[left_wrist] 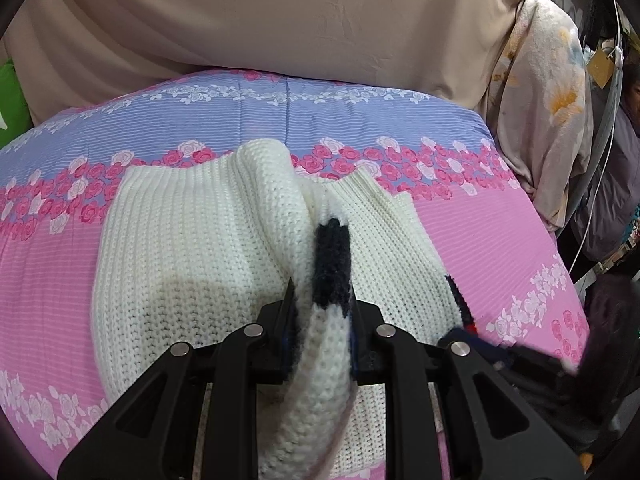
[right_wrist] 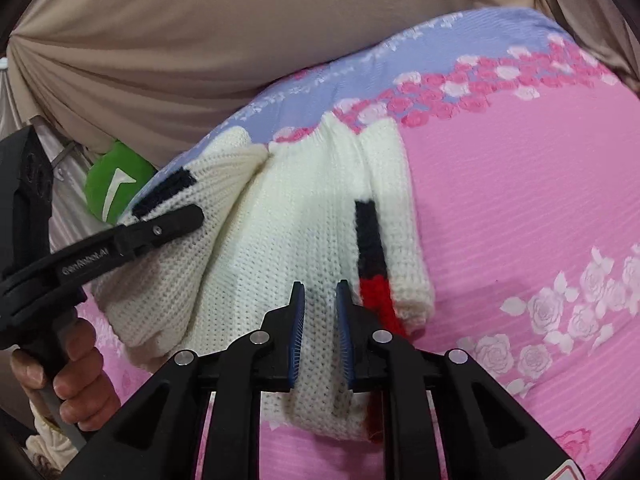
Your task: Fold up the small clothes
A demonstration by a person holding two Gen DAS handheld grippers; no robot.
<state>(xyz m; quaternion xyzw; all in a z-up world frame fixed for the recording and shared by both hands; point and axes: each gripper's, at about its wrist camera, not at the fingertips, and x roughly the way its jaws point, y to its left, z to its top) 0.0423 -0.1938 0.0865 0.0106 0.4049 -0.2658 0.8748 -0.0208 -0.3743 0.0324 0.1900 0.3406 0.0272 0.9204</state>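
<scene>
Currently mid-fold | cream chunky-knit sweater with black and red patches (left_wrist: pixel 192 240) on pink-and-lilac floral bedsheet (left_wrist: pixel 480 240) | left gripper (left_wrist: pixel 322 300) clamps raised fold | right gripper (right_wrist: pixel 320 304) clamps near edge | carry both level, keep edges aligned

Bright, even indoor light with soft shadows. Strong fisheye bending and dark corners at edges. Slight blur at lower right.

A home bedroom: a bed (left_wrist: pixel 500 240) spread with a pink and lavender rose-print quilt, a beige curtain (left_wrist: pixel 280 20) draped behind it, a floral cloth (left_wrist: pixel 548 100) hanging at the side, and a green cushion (right_wrist: pixel 114 188) tucked beside the bed.
</scene>
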